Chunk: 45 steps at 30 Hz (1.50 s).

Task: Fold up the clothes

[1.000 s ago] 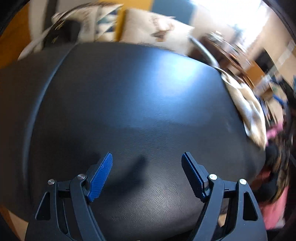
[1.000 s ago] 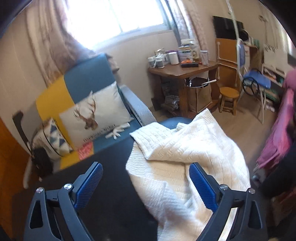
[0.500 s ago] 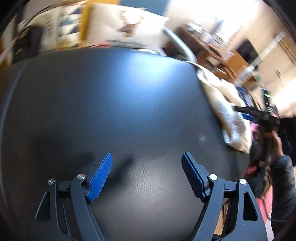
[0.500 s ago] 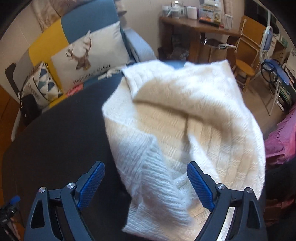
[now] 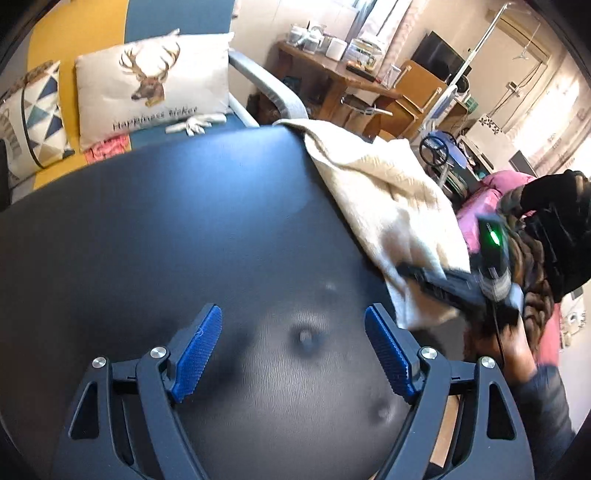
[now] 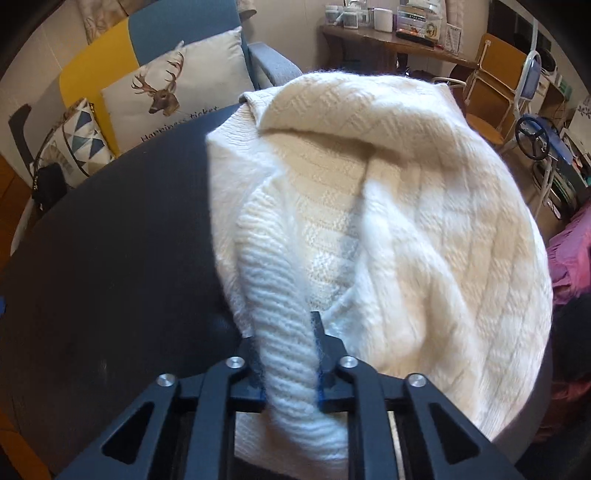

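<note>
Black counter (image 6: 110,258) carries the task item. At 6 o'clock, right hand-held gripper (image 6: 290,363) is closing on a ribbed edge of the cream sweater (image 6: 406,221), which lies crumpled toward 12 o'clock. Left hand-held gripper (image 5: 293,354) stands apart, empty. No fold is made yet.

Yellow-and-blue sofa (image 5: 110,22) (deer cushion (image 5: 151,81)) beside a cluttered wooden desk (image 5: 332,70)
</note>
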Motion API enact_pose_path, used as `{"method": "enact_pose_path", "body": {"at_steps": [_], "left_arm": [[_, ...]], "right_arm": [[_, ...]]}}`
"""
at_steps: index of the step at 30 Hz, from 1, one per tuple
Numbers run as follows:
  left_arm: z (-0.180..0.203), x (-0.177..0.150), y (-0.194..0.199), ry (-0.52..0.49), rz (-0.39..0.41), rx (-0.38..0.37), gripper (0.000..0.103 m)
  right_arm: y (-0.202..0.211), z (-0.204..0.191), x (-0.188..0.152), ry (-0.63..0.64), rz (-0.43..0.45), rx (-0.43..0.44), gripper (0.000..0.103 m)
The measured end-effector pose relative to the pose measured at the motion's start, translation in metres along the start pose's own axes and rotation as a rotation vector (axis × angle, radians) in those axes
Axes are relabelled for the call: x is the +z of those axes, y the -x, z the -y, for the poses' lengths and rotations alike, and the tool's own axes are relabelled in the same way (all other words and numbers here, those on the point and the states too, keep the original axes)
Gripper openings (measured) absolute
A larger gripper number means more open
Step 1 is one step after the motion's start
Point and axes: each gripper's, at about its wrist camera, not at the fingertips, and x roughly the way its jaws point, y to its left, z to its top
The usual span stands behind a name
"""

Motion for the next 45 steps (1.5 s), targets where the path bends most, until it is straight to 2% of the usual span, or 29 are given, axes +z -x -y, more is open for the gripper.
{"method": "enact_pose_path", "body": {"at_steps": [2, 4, 7, 9, 11, 14, 17, 20, 27, 33, 40, 45], "left_arm": [[0.0, -0.001, -0.001, 0.015, 0.03, -0.002, 0.083], [-0.003, 0.001, -0.004, 0.063, 0.053, -0.037, 0.083], [-0.006, 0.009, -0.022, 0.105, -0.042, -0.101, 0.082], [-0.002, 0.014, -0.029, 0.075, -0.048, -0.057, 0.083], [0.006, 0.02, -0.035, 0.039, -0.059, -0.037, 0.082], [0.022, 0.035, -0.044, 0.011, -0.075, -0.105, 0.082], [0.038, 0.05, -0.062, -0.02, -0.099, -0.138, 0.082], [0.053, 0.066, -0.095, -0.004, -0.177, -0.174, 0.082], [0.059, 0.094, -0.154, -0.007, -0.257, -0.074, 0.082], [0.049, 0.104, -0.184, 0.019, -0.315, 0.011, 0.082], [0.024, 0.1, -0.159, 0.116, -0.268, -0.025, 0.082], [0.011, 0.092, -0.162, 0.146, -0.309, -0.021, 0.082]], "right_arm": [[0.011, 0.003, -0.013, -0.022, 0.031, 0.011, 0.01], [0.027, 0.002, -0.027, -0.034, 0.076, 0.025, 0.01], [0.053, -0.023, -0.049, 0.098, 0.154, -0.053, 0.007], [0.055, -0.044, -0.068, 0.205, 0.17, -0.108, 0.009], [0.051, -0.051, -0.083, 0.203, 0.146, -0.093, 0.01], [0.059, -0.038, -0.094, 0.106, 0.17, -0.056, 0.023], [0.072, -0.022, -0.094, -0.006, 0.206, -0.006, 0.024], [0.082, -0.016, -0.09, -0.047, 0.249, -0.016, 0.024], [0.086, -0.009, -0.091, -0.133, 0.282, -0.015, 0.025], [0.082, -0.01, -0.09, -0.148, 0.279, -0.012, 0.025], [0.083, -0.006, -0.089, -0.167, 0.292, -0.01, 0.026], [0.082, -0.006, -0.088, -0.178, 0.294, -0.007, 0.026]]}}
